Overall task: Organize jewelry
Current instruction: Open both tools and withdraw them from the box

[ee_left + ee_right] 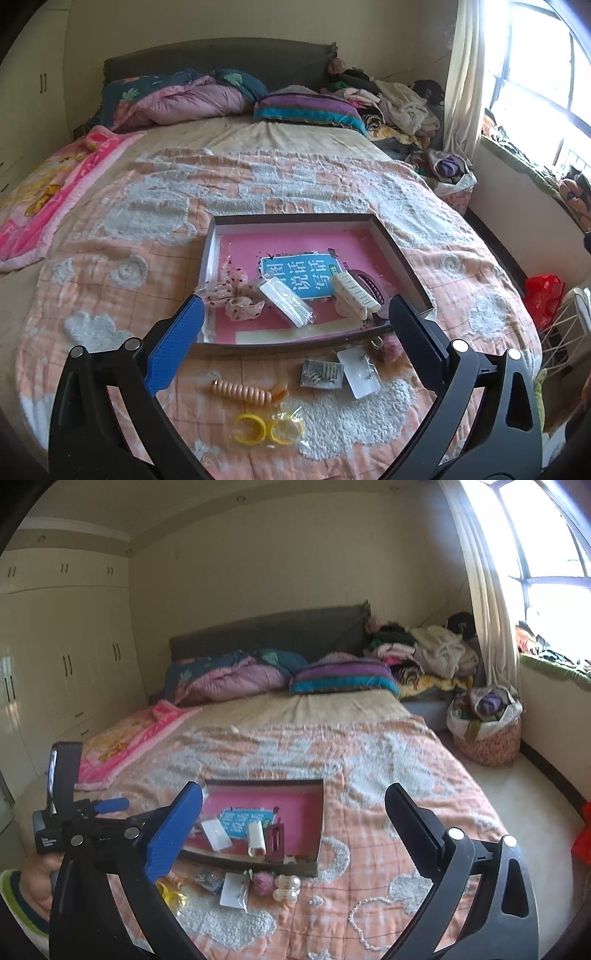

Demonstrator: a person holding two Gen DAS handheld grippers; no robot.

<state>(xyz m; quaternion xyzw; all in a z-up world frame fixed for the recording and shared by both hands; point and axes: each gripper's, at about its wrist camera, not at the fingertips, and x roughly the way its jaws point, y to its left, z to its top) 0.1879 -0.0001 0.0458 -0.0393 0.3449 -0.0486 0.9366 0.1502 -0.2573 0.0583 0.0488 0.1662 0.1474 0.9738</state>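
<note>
A shallow box [400, 258] with a pink lining lies on the peach bedspread. Inside it are a spotted scrunchie [238, 297], a clear packet [286, 301], a cream hair clip [354, 293] and a dark clip [373, 290]. In front of the box lie a coiled peach hair tie [242, 391], yellow rings in a packet [266, 428], a small earring packet [321, 373], a white card [358, 371] and a pink flower piece [391, 349]. My left gripper [297, 301] hangs open above the box's near edge, holding nothing. My right gripper [293, 787] is open and empty, further back and higher; pearl clips [286, 886] lie below it.
Pillows and a folded quilt [229, 679] sit by the headboard, with a pink blanket [48, 199] on the left. A laundry basket [487, 738] stands on the floor to the right, under the window. A red bag [543, 299] and wire rack are beside the bed. A hand [35, 882] holds the left gripper.
</note>
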